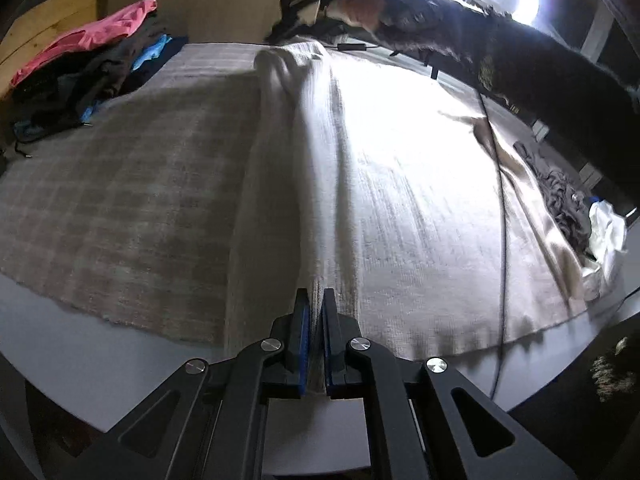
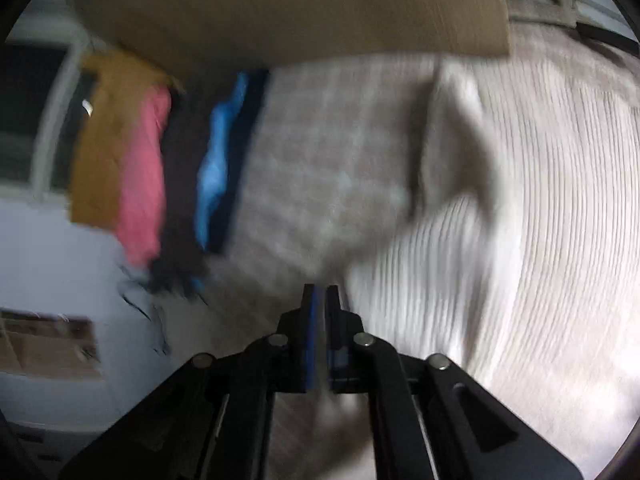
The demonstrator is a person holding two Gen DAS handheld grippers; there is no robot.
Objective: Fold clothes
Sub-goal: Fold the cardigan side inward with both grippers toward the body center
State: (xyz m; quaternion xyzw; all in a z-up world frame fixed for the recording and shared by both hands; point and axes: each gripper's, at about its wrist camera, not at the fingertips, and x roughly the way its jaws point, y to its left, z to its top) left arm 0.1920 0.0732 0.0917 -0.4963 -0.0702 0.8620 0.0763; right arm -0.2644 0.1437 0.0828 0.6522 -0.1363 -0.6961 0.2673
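The left tool (image 1: 315, 300) was pinched shut on the near edge of a cream ribbed garment (image 1: 400, 200), which lay spread over a checked cloth (image 1: 120, 200) on the counter (image 1: 80, 344). The right tool (image 2: 320, 296) was closed too, with pale fabric between its fingers, though blur hid detail. A pile of clothes (image 1: 80, 64), pink on top, sat at the far corner.

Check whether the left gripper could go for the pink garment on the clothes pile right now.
Probably not: the left gripper is shut on the white ribbed knit garment; the pink garment lies far across the bed.
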